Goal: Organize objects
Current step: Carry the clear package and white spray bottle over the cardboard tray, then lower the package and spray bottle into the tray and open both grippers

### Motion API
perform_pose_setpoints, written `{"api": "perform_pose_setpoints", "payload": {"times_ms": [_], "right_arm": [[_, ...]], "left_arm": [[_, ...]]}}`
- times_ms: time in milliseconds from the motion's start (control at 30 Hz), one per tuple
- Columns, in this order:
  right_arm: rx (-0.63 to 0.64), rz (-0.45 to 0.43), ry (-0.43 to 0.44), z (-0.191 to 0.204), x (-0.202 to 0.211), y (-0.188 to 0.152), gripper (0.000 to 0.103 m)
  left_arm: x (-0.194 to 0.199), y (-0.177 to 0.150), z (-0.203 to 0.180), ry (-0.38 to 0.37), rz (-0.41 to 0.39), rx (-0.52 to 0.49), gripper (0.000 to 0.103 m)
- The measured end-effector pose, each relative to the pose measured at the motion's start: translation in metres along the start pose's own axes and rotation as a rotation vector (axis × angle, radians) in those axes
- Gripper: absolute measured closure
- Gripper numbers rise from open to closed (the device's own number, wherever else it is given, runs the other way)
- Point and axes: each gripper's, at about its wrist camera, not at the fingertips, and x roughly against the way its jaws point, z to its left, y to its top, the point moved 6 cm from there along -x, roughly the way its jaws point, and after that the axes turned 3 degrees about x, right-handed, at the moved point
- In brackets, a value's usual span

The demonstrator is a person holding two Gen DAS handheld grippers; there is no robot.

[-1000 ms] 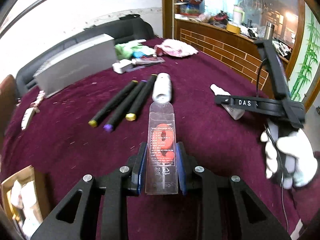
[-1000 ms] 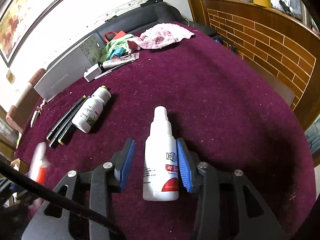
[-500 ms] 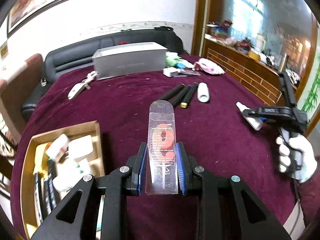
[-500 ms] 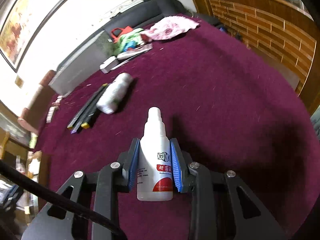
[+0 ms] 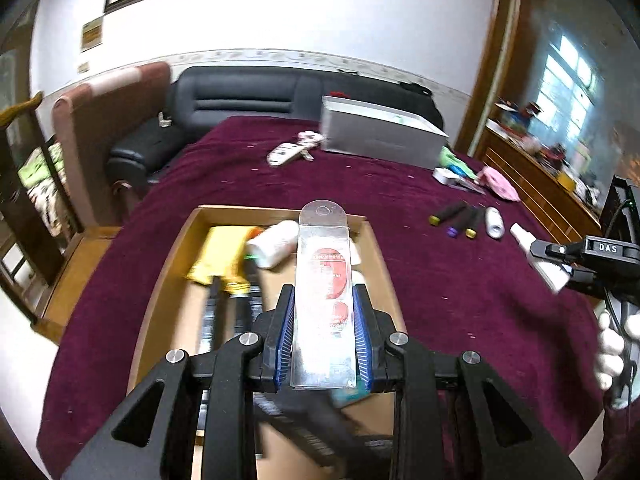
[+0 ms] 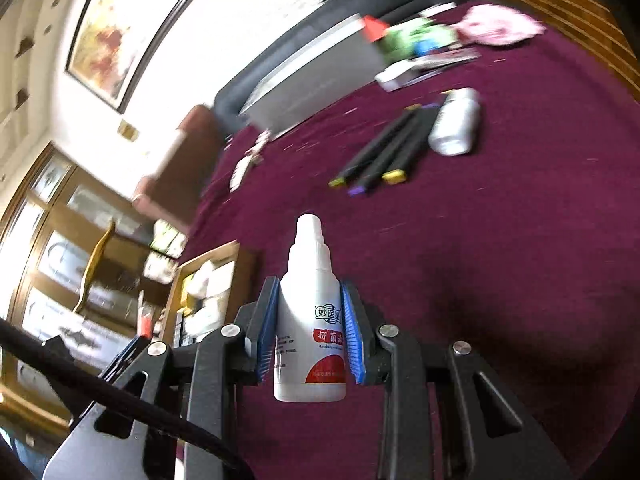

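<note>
My left gripper (image 5: pixel 324 340) has its blue fingers (image 5: pixel 286 334) clamped on a clear plastic blister pack (image 5: pixel 325 280) with a red card inside, held above the open cardboard box (image 5: pixel 376 248) on the maroon desk (image 5: pixel 460 300). My right gripper (image 6: pixel 310 334) is clamped on one white spray bottle (image 6: pixel 310 320) with a red label, its nozzle pointing away from me, lifted over the cloth. Three black markers (image 6: pixel 380 152) lie side by side, just beside one white bottle (image 6: pixel 456 126).
</note>
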Motion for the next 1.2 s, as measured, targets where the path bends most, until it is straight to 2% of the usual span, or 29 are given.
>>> {"api": "perform_pose_setpoints", "payload": {"times_ms": [233,533,767,967,1200], "right_arm": [[0.058,0.084,0.070,0.068,-0.052,-0.011,0.075],[0.102,0.201,0.105,0.128,-0.123,-0.032,0.075],[0.091,0.284,0.117,0.151,-0.169,-0.044,0.075],[0.112,0.330,0.108,0.166,-0.192,-0.055,0.075],[0.116,0.351,0.089,0.166,-0.209,-0.058,0.075]], "left_arm": [[-0.002,0.006,0.037,0.034,-0.007,0.024,0.080],[-0.033,0.013,0.070,0.078,0.046,0.014,0.080],[-0.051,0.010,0.084,0.098,0.090,0.016,0.080],[-0.062,0.005,0.096,0.093,0.117,0.035,0.080],[-0.061,0.006,0.095,0.098,0.119,0.031,0.079]]}}
